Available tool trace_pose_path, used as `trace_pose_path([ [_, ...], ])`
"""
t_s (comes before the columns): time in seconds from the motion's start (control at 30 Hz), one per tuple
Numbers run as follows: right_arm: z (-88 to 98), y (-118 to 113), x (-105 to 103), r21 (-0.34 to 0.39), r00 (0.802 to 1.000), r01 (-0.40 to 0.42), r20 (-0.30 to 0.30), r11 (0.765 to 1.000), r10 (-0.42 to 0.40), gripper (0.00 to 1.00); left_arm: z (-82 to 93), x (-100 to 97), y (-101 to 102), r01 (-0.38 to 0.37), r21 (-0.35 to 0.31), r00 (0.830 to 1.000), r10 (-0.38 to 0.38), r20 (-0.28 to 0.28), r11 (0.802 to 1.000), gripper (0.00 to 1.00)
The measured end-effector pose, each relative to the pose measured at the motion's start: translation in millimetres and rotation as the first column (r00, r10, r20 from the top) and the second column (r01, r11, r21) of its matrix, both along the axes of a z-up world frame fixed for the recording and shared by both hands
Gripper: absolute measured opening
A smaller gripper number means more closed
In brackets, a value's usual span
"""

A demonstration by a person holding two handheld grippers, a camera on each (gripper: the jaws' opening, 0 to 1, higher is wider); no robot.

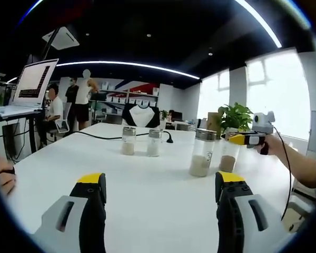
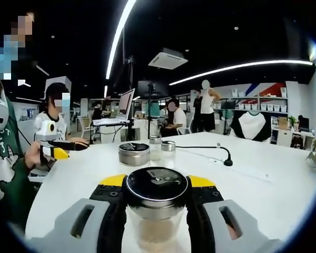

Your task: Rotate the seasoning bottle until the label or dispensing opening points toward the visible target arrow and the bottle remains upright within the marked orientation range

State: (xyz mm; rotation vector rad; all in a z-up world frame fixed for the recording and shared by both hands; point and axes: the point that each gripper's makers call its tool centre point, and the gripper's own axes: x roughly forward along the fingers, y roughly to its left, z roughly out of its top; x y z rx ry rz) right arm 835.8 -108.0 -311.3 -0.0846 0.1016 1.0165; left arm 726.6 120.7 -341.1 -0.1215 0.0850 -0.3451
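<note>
A glass seasoning bottle (image 2: 156, 208) with a black lid and beige powder stands upright between the jaws of my right gripper (image 2: 156, 183), which is shut on it. In the left gripper view the same bottle (image 1: 228, 159) stands on the white table (image 1: 147, 205) at the right, with the right gripper (image 1: 241, 139) on its top. My left gripper (image 1: 160, 182) hovers open over the near table with nothing between its jaws. It also appears far left in the right gripper view (image 2: 57, 153), in a person's hand.
A taller metal-lidded bottle (image 1: 203, 153) stands right beside the held one. Two small shakers (image 1: 128, 140) (image 1: 154, 143) stand further back. A black cable (image 1: 102, 137) crosses the far table. A laptop (image 1: 29, 87) sits on a stand at left, with people beyond.
</note>
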Motion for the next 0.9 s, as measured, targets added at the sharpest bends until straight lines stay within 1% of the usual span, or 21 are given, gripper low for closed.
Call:
trace_pose_path([
  [0.1,0.1,-2.6,2.4,0.004,1.0,0.021,0.001,1.0,-0.021,0.42,-1.9,-0.1,0.8,0.0,-0.005,1.0,0.0,-0.008,1.0,0.9],
  [0.27,0.2,-3.5,3.6,0.004,0.998,0.061,0.0,0.998,-0.061,0.42,-0.6,-0.3,2.6,-0.006,-0.005,1.0,0.006,-0.005,1.0,0.9],
  [0.37,-0.4,-1.4,1.0,-0.017,0.996,0.091,-0.002,0.996,-0.091,0.42,-0.7,-0.3,2.3,-0.006,-0.003,1.0,0.006,-0.007,1.0,0.9],
  [0.47,-0.2,-5.0,3.5,-0.008,0.994,0.107,-0.003,0.994,-0.107,0.42,-0.3,-0.3,1.8,-0.004,-0.004,1.0,0.004,-0.005,1.0,0.89],
  [0.8,-0.7,-5.1,8.6,0.0,0.977,0.212,0.0,0.977,-0.212,0.42,-2.9,0.1,0.5,-0.001,-0.003,1.0,0.001,-0.014,1.0,0.89],
  [0.9,-0.5,-6.5,9.1,0.003,0.973,0.231,0.003,0.973,-0.231,0.42,-3.7,0.0,-0.3,0.001,-0.001,1.0,-0.001,-0.017,1.0,0.89],
])
